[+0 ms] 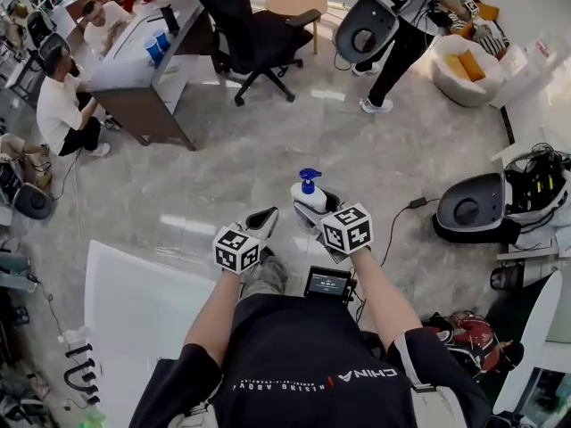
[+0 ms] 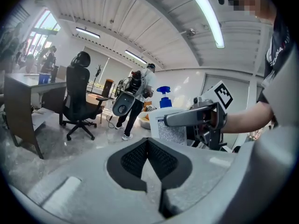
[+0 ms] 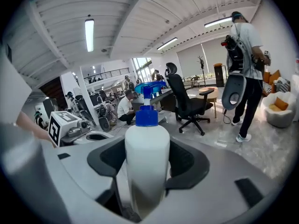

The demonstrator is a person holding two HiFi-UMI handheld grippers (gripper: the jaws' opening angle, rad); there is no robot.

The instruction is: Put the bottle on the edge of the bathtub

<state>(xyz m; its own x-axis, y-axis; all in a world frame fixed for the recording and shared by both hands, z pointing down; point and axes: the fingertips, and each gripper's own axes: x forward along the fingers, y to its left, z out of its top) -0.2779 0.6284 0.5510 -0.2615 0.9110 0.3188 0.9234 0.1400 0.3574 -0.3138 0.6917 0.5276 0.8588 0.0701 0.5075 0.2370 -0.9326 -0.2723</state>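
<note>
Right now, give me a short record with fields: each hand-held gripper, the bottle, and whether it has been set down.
left hand-held gripper: jaws together, nothing between them
right hand-held gripper: closed on the bottle
bottle: white with a blue pump, upright, held in the air over the floor
white ledge: at the person's lower left, away from the bottle
set down: not yet

Base of bottle [image 3: 146,143] was hidden btwn jaws of right gripper [image 3: 146,171], its label [image 2: 170,130] print unreadably small in left gripper view, and blue items [image 1: 156,47] near right edge of desk [image 1: 134,71] too small to ID.
</note>
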